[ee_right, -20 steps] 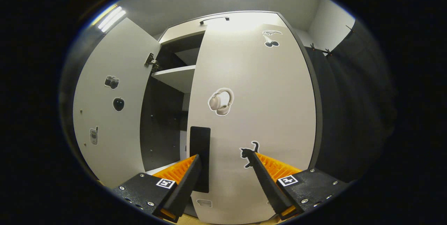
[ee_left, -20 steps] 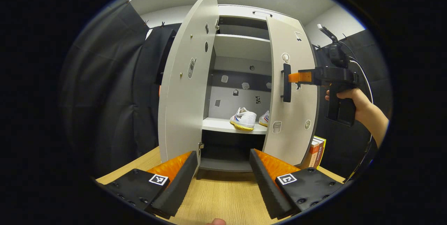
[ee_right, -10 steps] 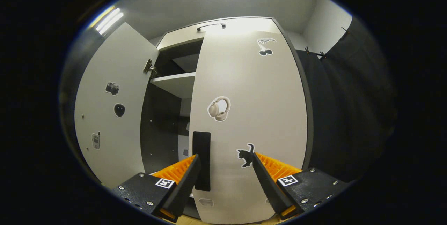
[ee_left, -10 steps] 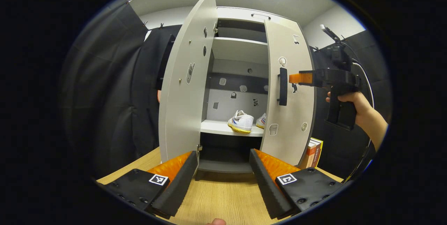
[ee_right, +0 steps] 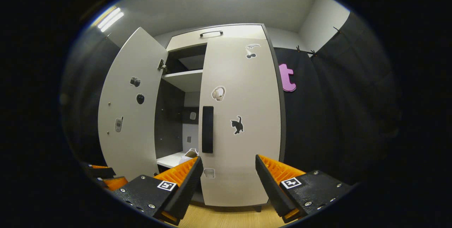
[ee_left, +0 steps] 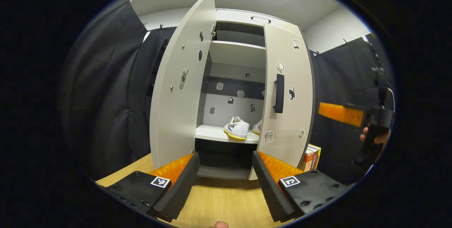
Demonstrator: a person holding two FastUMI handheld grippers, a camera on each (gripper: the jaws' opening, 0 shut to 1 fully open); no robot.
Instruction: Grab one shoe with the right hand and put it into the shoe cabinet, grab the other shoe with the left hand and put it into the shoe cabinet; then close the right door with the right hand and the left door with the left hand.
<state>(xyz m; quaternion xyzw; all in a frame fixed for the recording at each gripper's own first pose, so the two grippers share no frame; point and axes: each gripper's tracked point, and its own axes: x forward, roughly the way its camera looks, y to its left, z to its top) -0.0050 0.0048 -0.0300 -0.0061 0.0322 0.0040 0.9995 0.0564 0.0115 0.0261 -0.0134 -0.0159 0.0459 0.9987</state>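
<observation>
Now my left gripper (ee_left: 223,182) hangs low over the wooden counter (ee_left: 222,203) with its fingers spread wide and nothing between them, facing the shoe cabinet (ee_left: 233,90) that stands at the counter's far edge. Both shoes sit on the cabinet's middle shelf (ee_left: 219,134): one white shoe (ee_left: 236,128) in plain view, the second shoe (ee_left: 257,127) peeking out from behind the right door (ee_left: 287,93). That right door looks nearly shut (I cannot tell whether it has seated against the frame), its black handle (ee_left: 279,93) at its inner edge. The left door (ee_left: 178,86) stands swung wide open. From my right gripper view, the right gripper (ee_right: 229,182) is also spread wide and empty, clear of the door and facing its stickered front. A few books (ee_left: 310,157) lean beside the cabinet's right side, just above the counter.
</observation>
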